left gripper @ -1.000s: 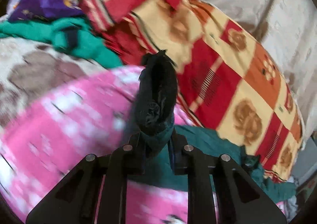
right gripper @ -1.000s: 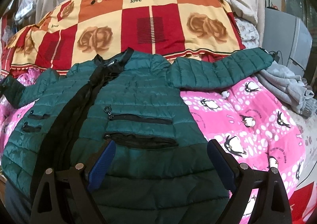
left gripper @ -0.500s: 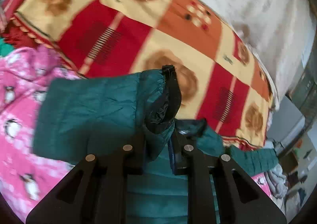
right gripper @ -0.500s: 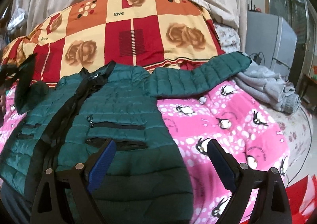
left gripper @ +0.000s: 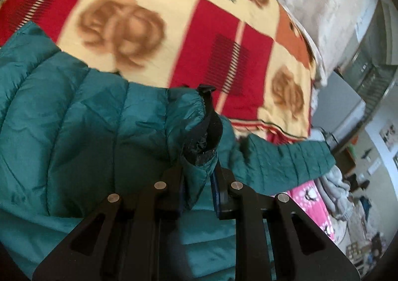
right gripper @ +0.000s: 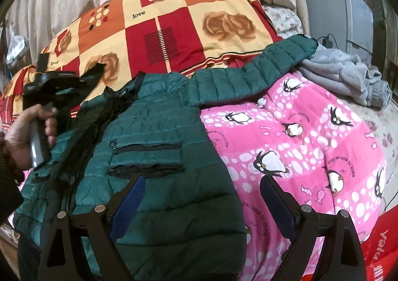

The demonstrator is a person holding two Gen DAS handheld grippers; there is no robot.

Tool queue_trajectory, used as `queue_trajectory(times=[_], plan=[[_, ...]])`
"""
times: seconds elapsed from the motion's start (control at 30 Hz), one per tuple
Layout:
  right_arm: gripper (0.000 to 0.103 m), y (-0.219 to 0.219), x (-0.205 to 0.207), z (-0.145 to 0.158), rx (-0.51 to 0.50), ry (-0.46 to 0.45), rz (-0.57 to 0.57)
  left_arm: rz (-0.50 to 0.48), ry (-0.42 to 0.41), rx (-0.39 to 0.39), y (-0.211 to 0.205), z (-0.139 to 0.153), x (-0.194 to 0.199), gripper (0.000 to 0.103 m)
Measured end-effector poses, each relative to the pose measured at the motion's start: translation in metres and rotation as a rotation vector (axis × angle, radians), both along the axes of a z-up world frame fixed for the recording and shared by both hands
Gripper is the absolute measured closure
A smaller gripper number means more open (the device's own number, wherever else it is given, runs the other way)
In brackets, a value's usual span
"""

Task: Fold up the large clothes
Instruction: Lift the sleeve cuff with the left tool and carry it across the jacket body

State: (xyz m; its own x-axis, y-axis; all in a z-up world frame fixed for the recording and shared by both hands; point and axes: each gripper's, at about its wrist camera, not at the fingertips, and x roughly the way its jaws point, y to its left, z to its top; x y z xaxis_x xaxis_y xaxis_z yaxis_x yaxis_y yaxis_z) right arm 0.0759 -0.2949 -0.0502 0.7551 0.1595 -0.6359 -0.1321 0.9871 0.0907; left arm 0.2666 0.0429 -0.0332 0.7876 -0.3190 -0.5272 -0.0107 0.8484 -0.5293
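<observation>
A dark green quilted jacket [right gripper: 159, 137] lies front up on a pink penguin blanket [right gripper: 298, 137]. Its right sleeve [right gripper: 258, 74] stretches out to the right. My left gripper [left gripper: 199, 176] is shut on the cuff of the left sleeve [left gripper: 199, 119] and holds it lifted over the jacket's body. It also shows in the right wrist view [right gripper: 49, 82], at the jacket's left shoulder. My right gripper [right gripper: 201, 196] is open and empty, above the jacket's lower hem.
A red, orange and cream patchwork quilt [right gripper: 174, 30] is piled behind the jacket. A grey garment [right gripper: 348, 77] lies at the right by the sleeve end. A grey cabinet [right gripper: 343, 12] stands at the far right.
My left gripper has carried the left sleeve cuff from the far left inward over the jacket's body. My right gripper has stayed open and shifted slightly.
</observation>
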Motion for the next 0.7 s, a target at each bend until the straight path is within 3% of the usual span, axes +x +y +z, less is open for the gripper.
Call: queue_trajectory(times=[0.3,0.47,0.7], plan=[[0.011,-0.004,0.007,-0.008,-0.004,0.035,-0.045,-0.216,0.033,-0.054,-0.075,-0.019,0.034,0.087],[0.011,-0.006,0.008,-0.01,-0.058,0.04,-0.125,-0.247,0.039,-0.08,-0.094,-0.029,0.043,0.087],[0.011,-0.001,0.01,-0.012,-0.078,0.054,-0.101,-0.262,0.083,-0.146,-0.108,-0.049,0.058,0.087]])
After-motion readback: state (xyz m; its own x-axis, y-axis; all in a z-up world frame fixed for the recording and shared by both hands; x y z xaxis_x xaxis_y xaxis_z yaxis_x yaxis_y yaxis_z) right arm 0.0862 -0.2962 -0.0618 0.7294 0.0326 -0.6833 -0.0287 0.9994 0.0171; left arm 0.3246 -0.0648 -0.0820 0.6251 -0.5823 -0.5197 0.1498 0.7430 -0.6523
